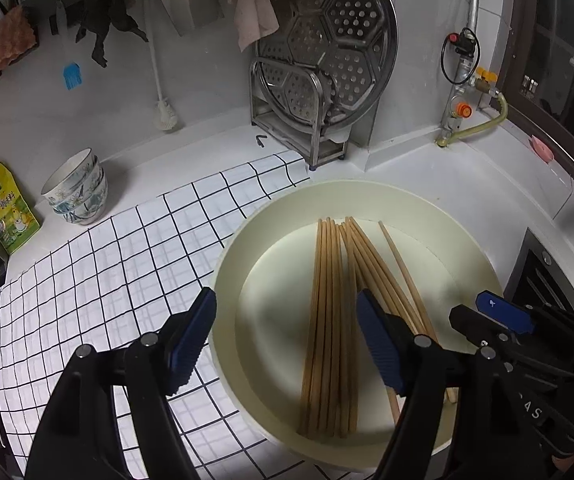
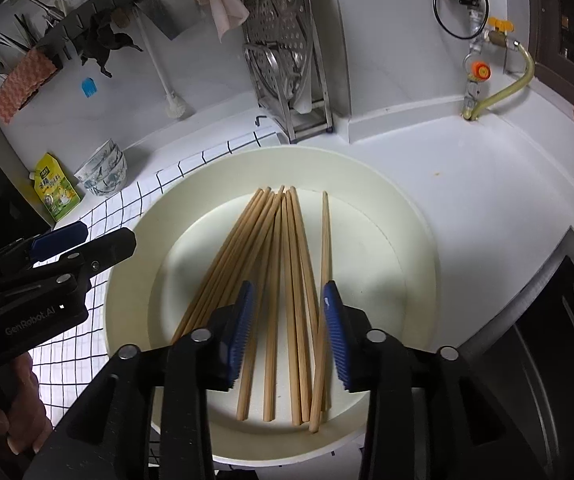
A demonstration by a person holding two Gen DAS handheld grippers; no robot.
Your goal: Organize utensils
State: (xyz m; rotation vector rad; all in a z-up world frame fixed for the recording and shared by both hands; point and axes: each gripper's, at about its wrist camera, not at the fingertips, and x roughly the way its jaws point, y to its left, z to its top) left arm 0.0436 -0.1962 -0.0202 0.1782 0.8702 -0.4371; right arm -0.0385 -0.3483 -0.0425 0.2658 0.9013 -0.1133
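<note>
a white countertop point(image 1: 427, 168) carries a black-gridded white cloth point(image 1: 99, 264); a cream round tray point(image 1: 231, 248) sits partly on that cloth. stacked patterned bowls point(image 1: 77, 190), a yellow pouch point(image 1: 9, 210) and a steel rack point(image 1: 307, 120) stand toward the back wall.

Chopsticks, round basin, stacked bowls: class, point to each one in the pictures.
chopsticks point(image 2: 287, 280), right wrist view, mid-shaft of the bundle.
round basin point(image 2: 419, 248), right wrist view, bare inner wall on the right.
stacked bowls point(image 1: 77, 190), left wrist view, patterned side of the stack.

Tan wooden chopsticks point(image 2: 283, 280) in cream basin point(image 2: 415, 216). White cloth point(image 1: 99, 264), black grid lines. Blue pads, black gripper frames. Yellow-green pouch point(image 1: 9, 216). Floral blue-white bowls point(image 1: 79, 192). Pink cloth point(image 1: 253, 12).
</note>
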